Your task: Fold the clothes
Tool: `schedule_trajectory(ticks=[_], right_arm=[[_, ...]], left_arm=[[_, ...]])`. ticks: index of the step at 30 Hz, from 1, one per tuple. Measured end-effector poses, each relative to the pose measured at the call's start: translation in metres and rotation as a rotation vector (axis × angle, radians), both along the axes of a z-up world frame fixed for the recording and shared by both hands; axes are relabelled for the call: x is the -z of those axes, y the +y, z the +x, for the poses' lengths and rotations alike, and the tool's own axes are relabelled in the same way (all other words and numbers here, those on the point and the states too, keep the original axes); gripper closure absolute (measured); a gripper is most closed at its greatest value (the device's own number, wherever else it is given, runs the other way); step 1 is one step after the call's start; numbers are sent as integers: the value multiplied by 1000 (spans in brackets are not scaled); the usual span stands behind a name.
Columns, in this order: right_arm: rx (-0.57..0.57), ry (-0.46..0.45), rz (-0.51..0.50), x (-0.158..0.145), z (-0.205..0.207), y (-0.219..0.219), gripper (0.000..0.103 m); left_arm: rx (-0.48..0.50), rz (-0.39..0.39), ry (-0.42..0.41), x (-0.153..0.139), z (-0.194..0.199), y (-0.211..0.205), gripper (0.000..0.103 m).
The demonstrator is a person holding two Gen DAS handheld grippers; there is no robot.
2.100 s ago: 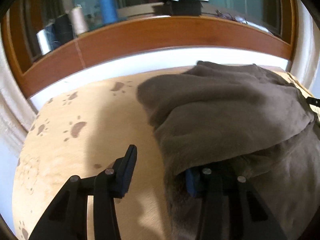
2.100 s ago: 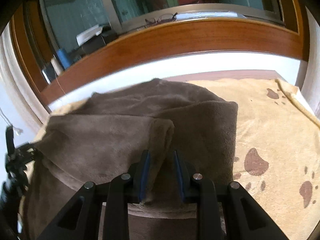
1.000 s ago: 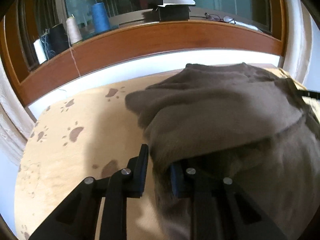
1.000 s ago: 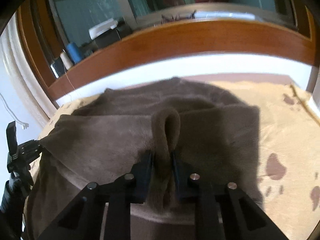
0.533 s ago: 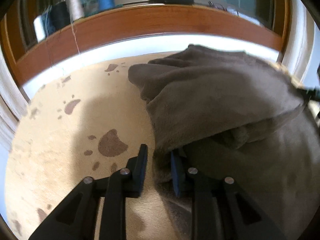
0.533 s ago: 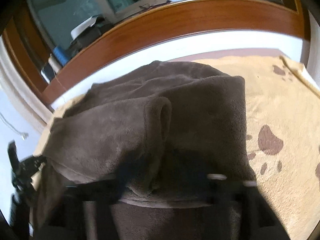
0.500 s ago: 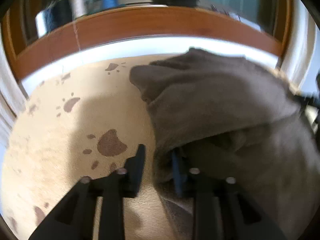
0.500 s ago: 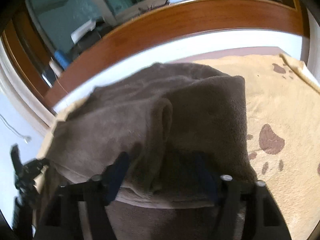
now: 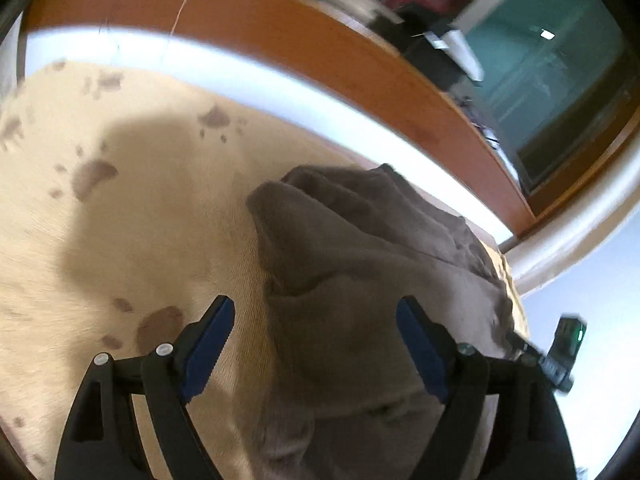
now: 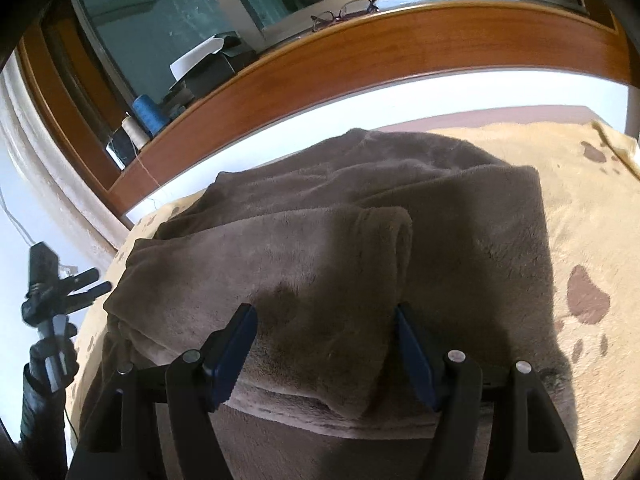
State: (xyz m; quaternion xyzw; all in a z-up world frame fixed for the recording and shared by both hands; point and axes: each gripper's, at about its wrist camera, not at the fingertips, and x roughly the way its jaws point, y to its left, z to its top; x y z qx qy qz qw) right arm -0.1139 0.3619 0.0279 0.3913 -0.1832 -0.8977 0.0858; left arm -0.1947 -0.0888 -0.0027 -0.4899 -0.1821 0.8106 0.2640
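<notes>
A brown fleece garment [image 9: 360, 248] lies bunched and partly folded on a tan blanket with paw prints [image 9: 120, 220]. My left gripper [image 9: 314, 308] hangs over the garment's left edge. Its jaws are opening wide; the fabric lies between them and neither blue pad touches it. In the right wrist view the folded upper layer of the garment [image 10: 320, 248] rests flat. My right gripper [image 10: 324, 314] stands open over the fold's near edge, pads clear of the cloth. The left gripper's black body [image 10: 52, 292] shows at the far left of that view.
A wooden window frame [image 10: 360, 56] runs along the back of the bed. On its sill stand thread spools [image 10: 146, 116], a dark box [image 10: 212, 68] and a pair of glasses [image 10: 344, 10]. Bare paw-print blanket [image 10: 592, 208] stretches to the right of the garment.
Both grippers were shut on a fold of the garment and have let it go. The fold now lies flat. My left gripper has rolled and shifted sideways, tilting its view.
</notes>
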Motion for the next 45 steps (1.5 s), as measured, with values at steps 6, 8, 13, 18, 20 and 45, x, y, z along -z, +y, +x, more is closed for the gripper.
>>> schedule_trajectory(ticks=[6, 8, 13, 18, 20, 45], right_arm=[[-1, 4, -7, 5, 3, 2, 31], [-3, 2, 3, 6, 3, 0, 31], [-13, 11, 36, 6, 4, -6, 29], [-14, 21, 60, 6, 7, -10, 29], [-15, 21, 69, 6, 7, -11, 29], [-15, 11, 65, 10, 5, -15, 28]], left_arm=[[-14, -21, -73, 23, -23, 15, 17], [-26, -32, -57, 24, -26, 16, 24], [-51, -122, -42, 24, -32, 11, 63], [-93, -208, 22, 12, -31, -6, 72], [-69, -148, 2, 13, -27, -17, 72], [195, -693, 474, 6, 77, 58, 20]])
